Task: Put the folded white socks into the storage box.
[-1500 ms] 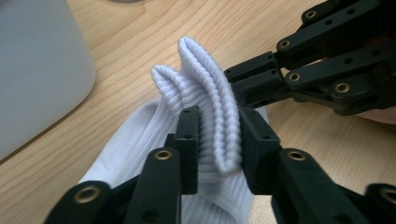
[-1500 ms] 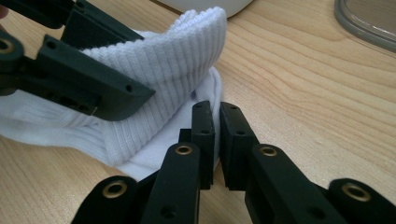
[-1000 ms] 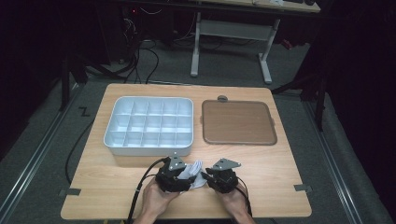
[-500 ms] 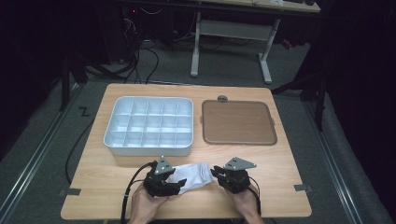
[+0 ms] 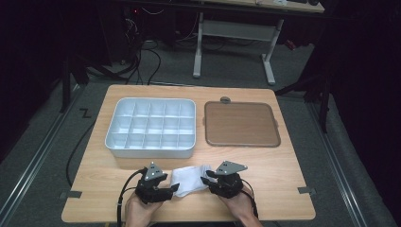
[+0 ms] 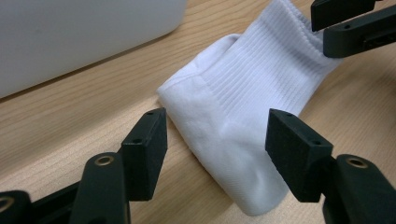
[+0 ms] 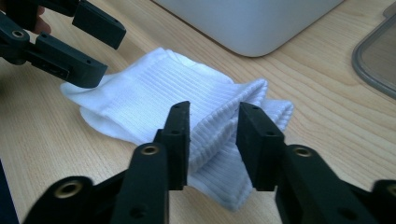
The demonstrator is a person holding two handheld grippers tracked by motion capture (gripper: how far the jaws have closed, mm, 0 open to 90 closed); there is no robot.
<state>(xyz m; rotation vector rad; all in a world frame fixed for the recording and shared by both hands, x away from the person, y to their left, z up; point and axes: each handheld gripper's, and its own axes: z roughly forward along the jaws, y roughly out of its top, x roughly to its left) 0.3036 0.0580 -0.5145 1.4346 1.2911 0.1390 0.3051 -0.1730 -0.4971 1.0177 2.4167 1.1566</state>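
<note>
Lying folded on the light wooden surface (image 5: 265, 184) just before the white compartmented plastic tray (image 5: 150, 126), the white ribbed cotton sock (image 5: 190, 178) sits between both grippers. Left gripper (image 6: 219, 140) jaws stand apart, having just been opening; right gripper (image 7: 212, 128) jaws, also just opened, straddle a fold.

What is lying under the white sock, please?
Under the white sock only the wooden table can be seen, on all sides of it. The sock is folded, so the part of the table below it and the inside of its fold are covered.
</note>
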